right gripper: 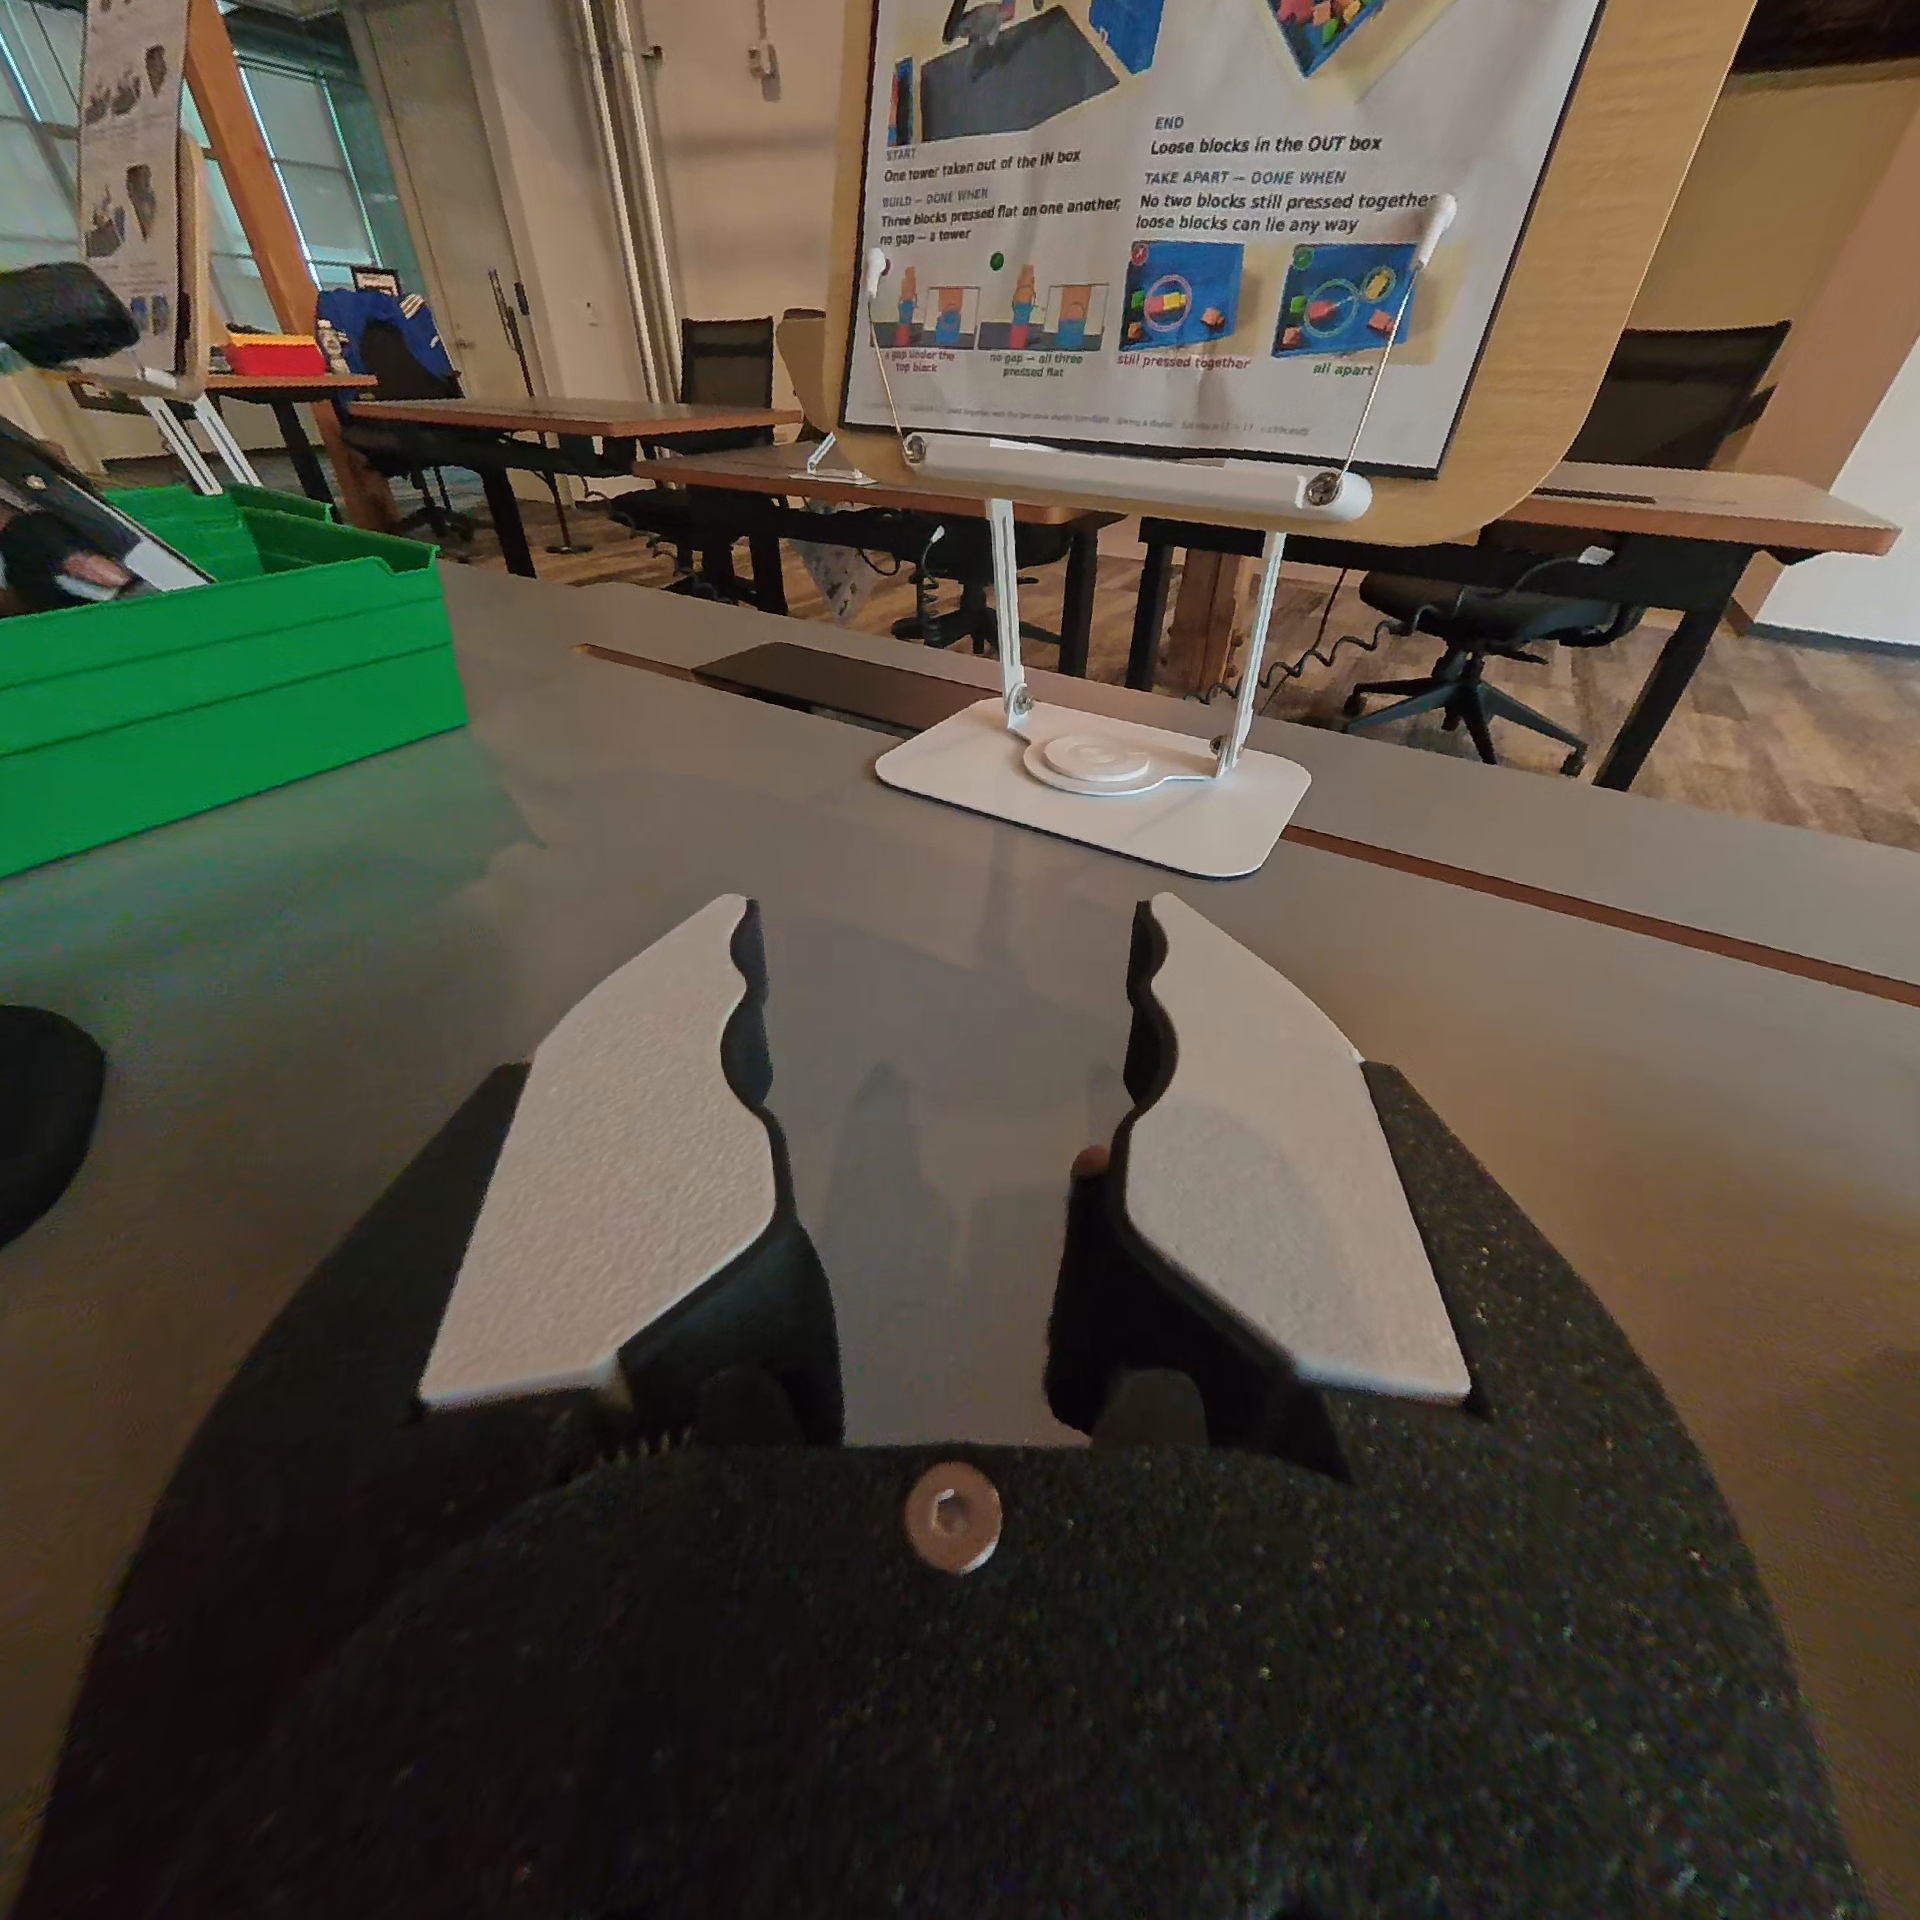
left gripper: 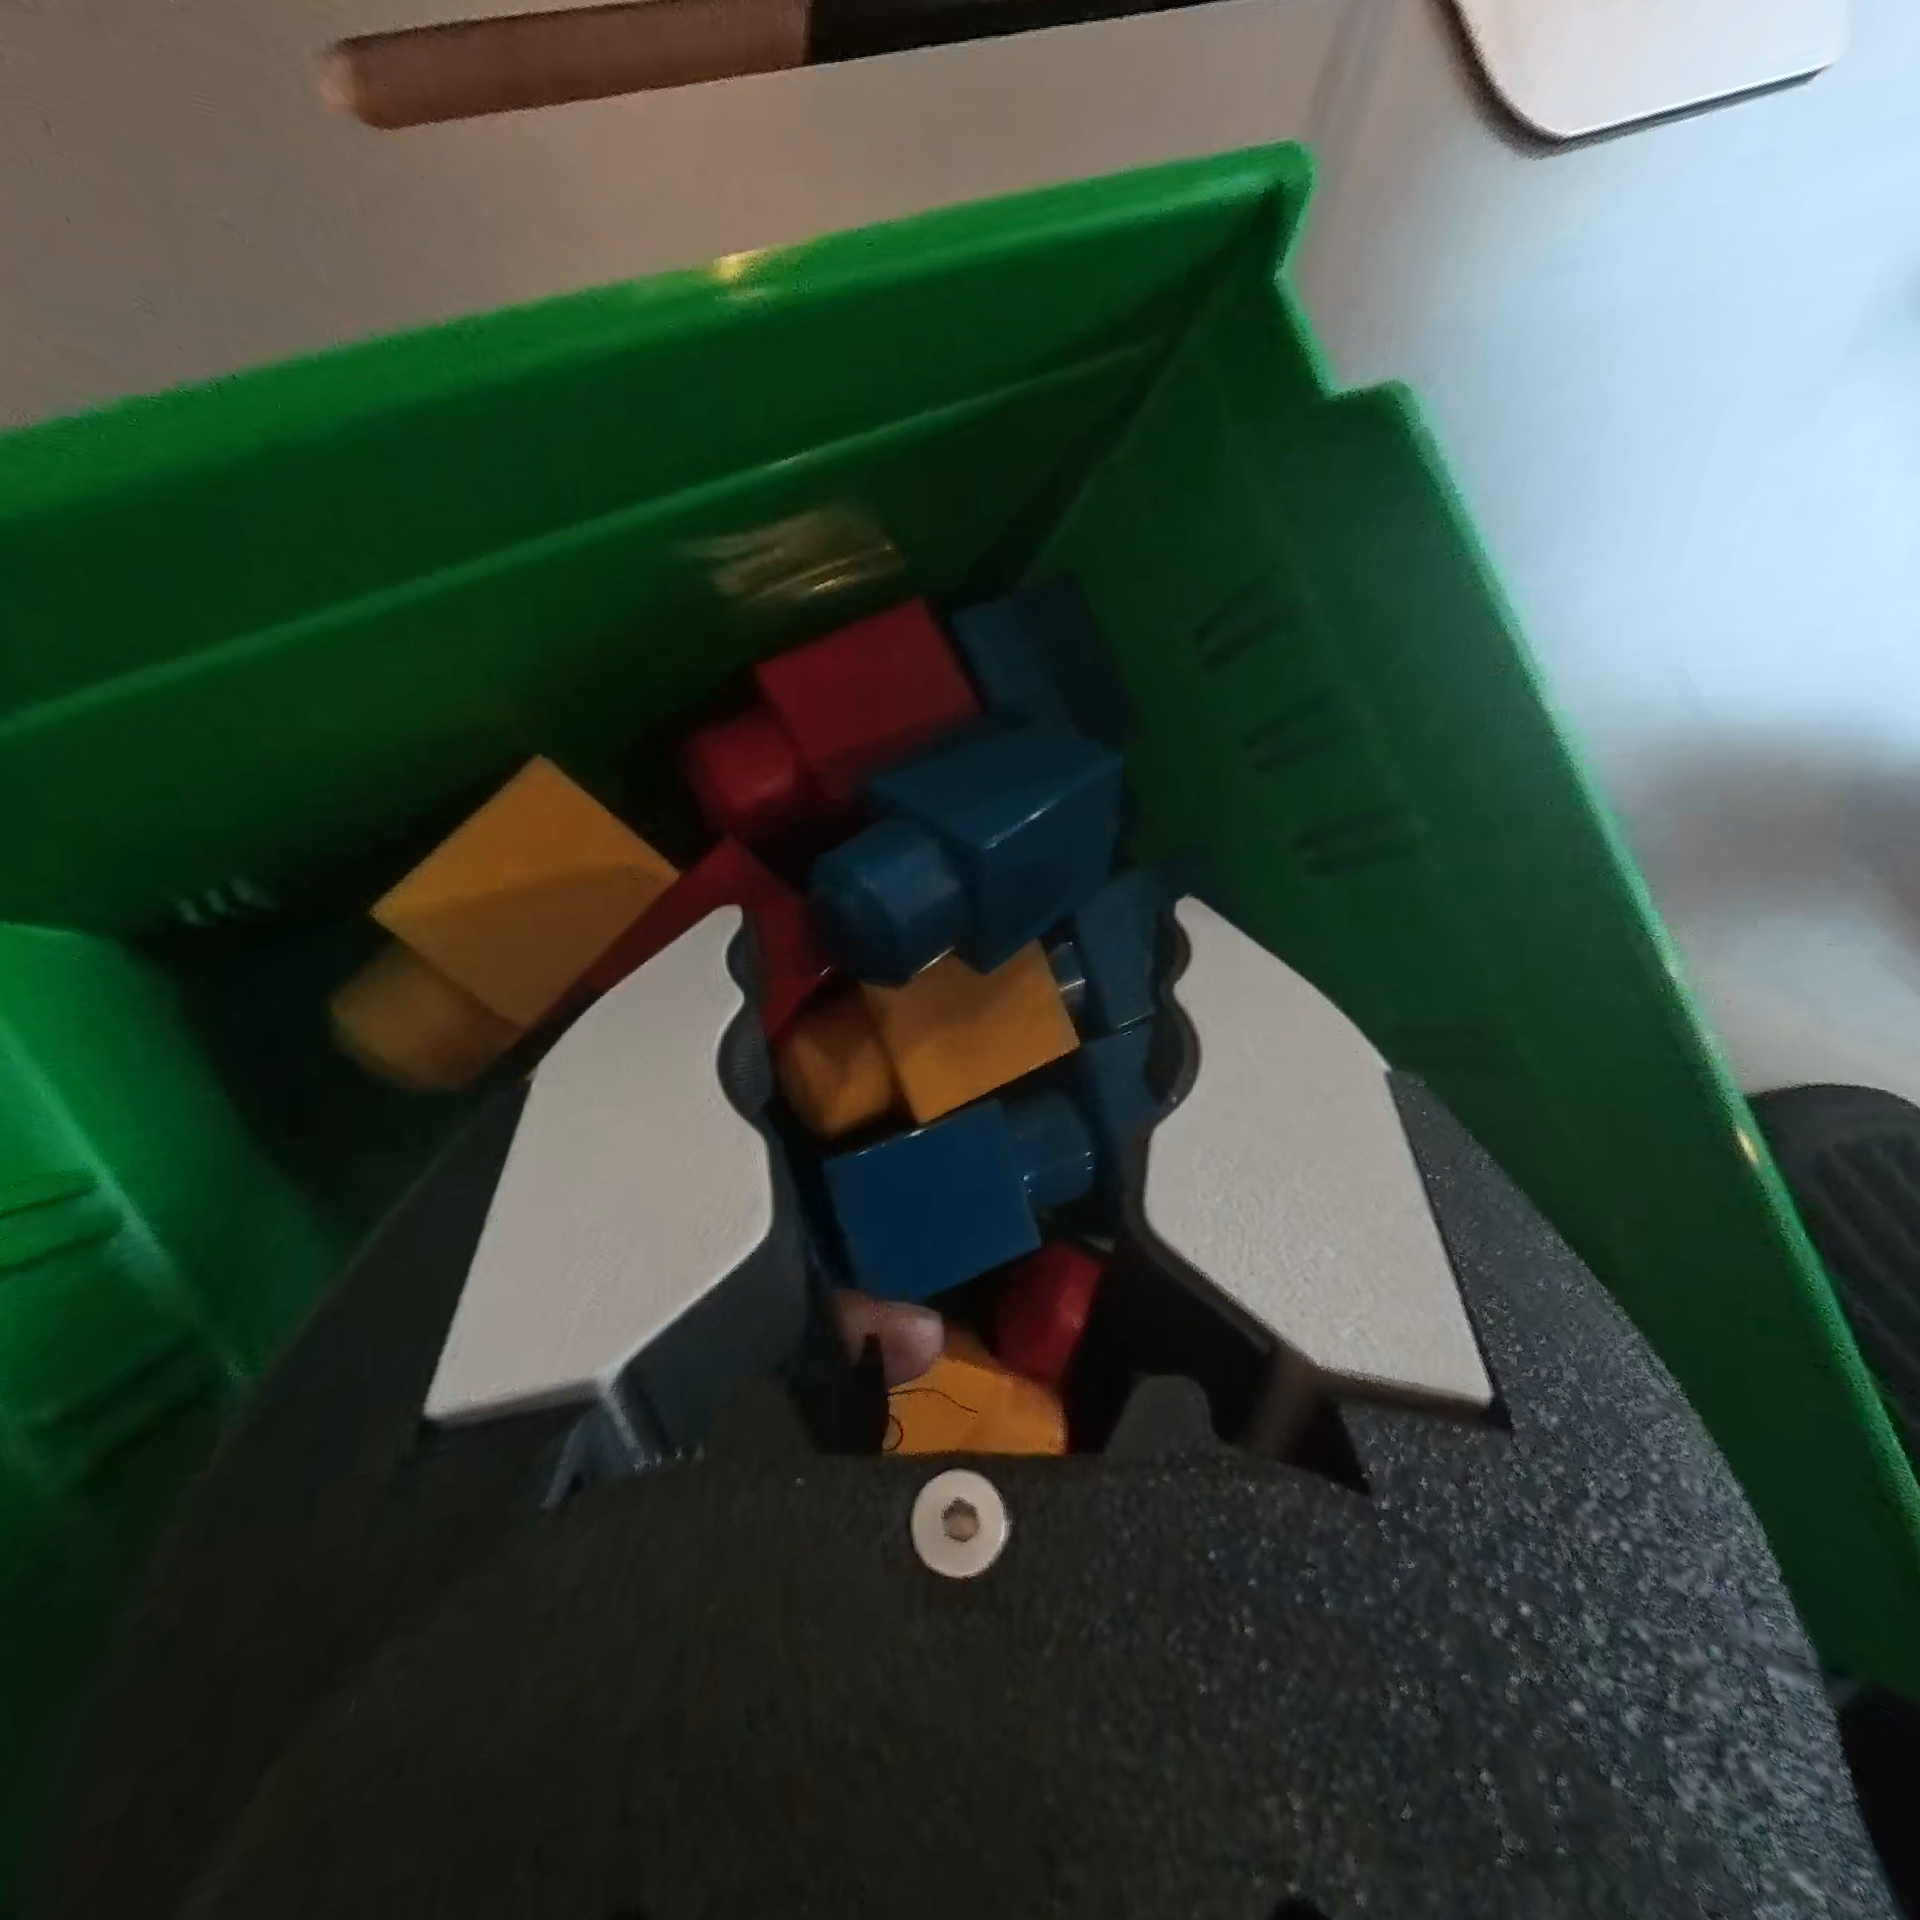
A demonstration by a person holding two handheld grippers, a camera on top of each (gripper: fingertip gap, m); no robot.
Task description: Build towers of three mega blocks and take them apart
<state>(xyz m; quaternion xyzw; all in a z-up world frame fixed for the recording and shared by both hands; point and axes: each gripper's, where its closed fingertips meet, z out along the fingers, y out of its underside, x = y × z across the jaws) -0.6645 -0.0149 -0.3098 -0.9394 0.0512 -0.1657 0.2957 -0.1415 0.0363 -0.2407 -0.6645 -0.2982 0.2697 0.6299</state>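
My left gripper (left gripper: 956,925) is open and reaches down into a green bin (left gripper: 520,540) that holds several loose red, blue and yellow mega blocks. A blue block (left gripper: 925,1205) and a yellow block (left gripper: 977,1029) lie between its fingers; I cannot tell whether the pads touch them. Another blue block (left gripper: 997,821) and a red block (left gripper: 862,696) lie just past the fingertips, and a yellow block (left gripper: 520,894) lies to the left. My right gripper (right gripper: 945,914) is open and empty, low over the grey table (right gripper: 623,831). The green bin (right gripper: 208,675) stands far to its left.
A white stand (right gripper: 1091,769) holding an instruction sheet (right gripper: 1195,208) stands on the table straight ahead of the right gripper. A black rounded object (right gripper: 42,1101) lies at the left edge. A white box (left gripper: 727,156) stands behind the bin. Desks and chairs fill the room beyond. My right fingertips sit around 55 cm from my left ones.
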